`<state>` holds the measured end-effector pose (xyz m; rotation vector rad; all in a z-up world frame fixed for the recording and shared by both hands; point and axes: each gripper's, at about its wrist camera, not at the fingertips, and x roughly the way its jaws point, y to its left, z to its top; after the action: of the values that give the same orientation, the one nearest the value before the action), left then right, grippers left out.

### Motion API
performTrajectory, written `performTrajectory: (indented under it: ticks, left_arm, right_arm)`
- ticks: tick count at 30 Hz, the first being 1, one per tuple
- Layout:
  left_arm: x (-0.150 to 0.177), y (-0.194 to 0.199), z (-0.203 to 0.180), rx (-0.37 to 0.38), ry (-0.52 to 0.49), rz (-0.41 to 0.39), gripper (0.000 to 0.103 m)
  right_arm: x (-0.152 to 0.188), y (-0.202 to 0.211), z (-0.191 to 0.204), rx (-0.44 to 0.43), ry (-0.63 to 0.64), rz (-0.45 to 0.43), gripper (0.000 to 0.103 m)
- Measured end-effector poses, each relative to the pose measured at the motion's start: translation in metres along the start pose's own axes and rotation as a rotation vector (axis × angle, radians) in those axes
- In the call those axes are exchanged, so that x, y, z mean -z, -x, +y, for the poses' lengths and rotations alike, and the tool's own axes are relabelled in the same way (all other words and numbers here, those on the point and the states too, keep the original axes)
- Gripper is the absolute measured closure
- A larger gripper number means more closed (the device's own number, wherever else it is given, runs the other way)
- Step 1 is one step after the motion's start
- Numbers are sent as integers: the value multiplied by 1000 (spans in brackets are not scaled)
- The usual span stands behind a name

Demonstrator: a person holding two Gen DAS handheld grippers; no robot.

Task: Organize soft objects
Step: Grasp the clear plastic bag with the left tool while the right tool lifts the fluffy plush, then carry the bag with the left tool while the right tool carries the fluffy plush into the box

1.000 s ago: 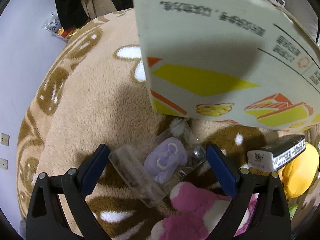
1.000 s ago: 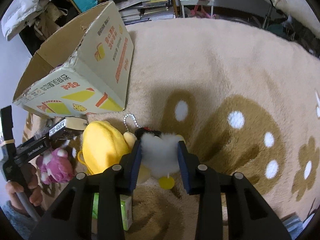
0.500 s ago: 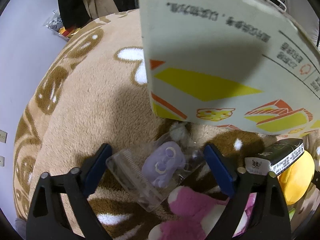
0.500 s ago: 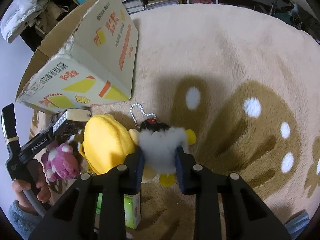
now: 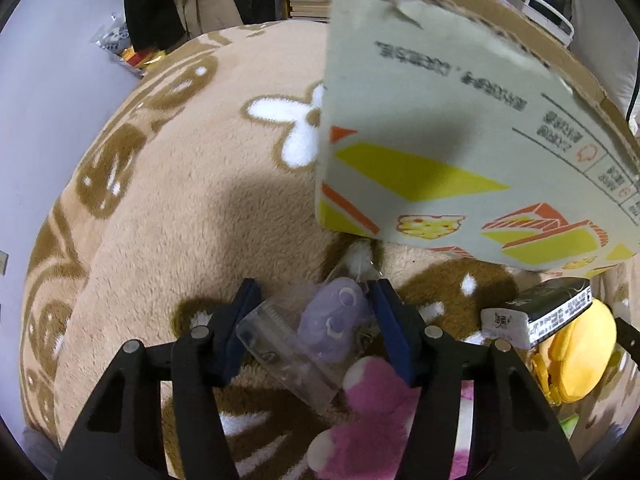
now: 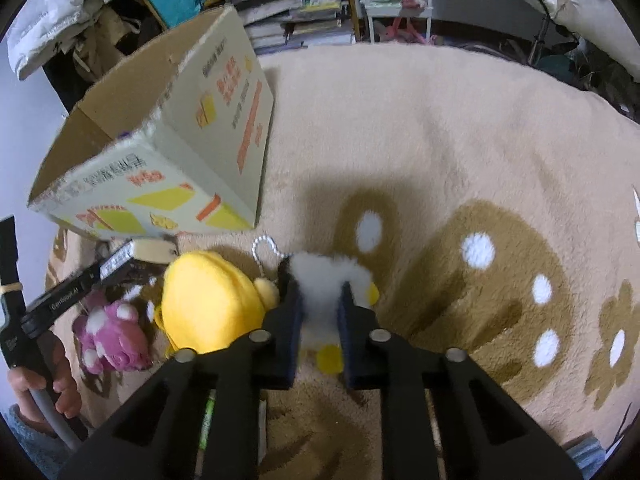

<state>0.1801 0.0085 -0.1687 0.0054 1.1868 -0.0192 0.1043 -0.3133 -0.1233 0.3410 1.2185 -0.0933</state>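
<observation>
A purple plush (image 5: 336,320) sealed in a clear plastic bag (image 5: 276,344) lies on the rug beside a pink plush (image 5: 372,408). My left gripper (image 5: 313,290) is closing around the bag, and both blue pads touch it. In the right wrist view, a white fluffy plush (image 6: 324,272) with yellow feet and a bead chain (image 6: 264,244) sits between the pads of my right gripper (image 6: 318,286). Those jaws are closing and squeeze the plush. A yellow plush pouch (image 6: 208,300) lies just left of it. The open cardboard box (image 6: 168,128) stands behind.
The cardboard box (image 5: 440,120) looms close above the left gripper. A small black-and-white carton (image 5: 536,316) rests by the yellow pouch (image 5: 572,356). A green pack (image 6: 208,420) lies under the right gripper. A hand (image 6: 48,384) holds the left tool. Shelves line the far side of the tan rug (image 6: 440,140).
The left jaws came in from wide open until they touch the bagged purple plush. The right jaws narrowed further and pinch the white plush tighter. Neither hand shifted much.
</observation>
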Motion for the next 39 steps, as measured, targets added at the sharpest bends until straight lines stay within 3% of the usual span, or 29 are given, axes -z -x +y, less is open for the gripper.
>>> performTrajectory:
  ticks: [6,8,11,13,17,27,34,39]
  left_arm:
    - [1,8,-2,33,-11,-22,58]
    - [2,12,-3,73,-11,-23,74]
    - [5,18,-9,134,-27,-19,85]
    - [8,19,-17,146,-57,-21,87]
    - [14,26,-30,100,-112,-47,88]
    - [29,64,-33,20,-77,-149,88]
    - [40,106,-27,-24,-90,-303,88]
    - [40,138,-24,31,-91,-439,88]
  right_arm:
    - [-2,2,-4,-19,-15,-2,98]
    - [-4,4,-3,-26,-20,-10,99]
    - [-2,5,-3,-39,-26,-24,99]
    - [1,5,-3,-47,-29,-27,99]
    - [4,9,-2,-56,-21,-54,100]
    - [4,37,0,-99,-4,-182,100]
    - [4,66,9,-137,20,-315,100]
    - [5,85,18,-181,53,-416,100]
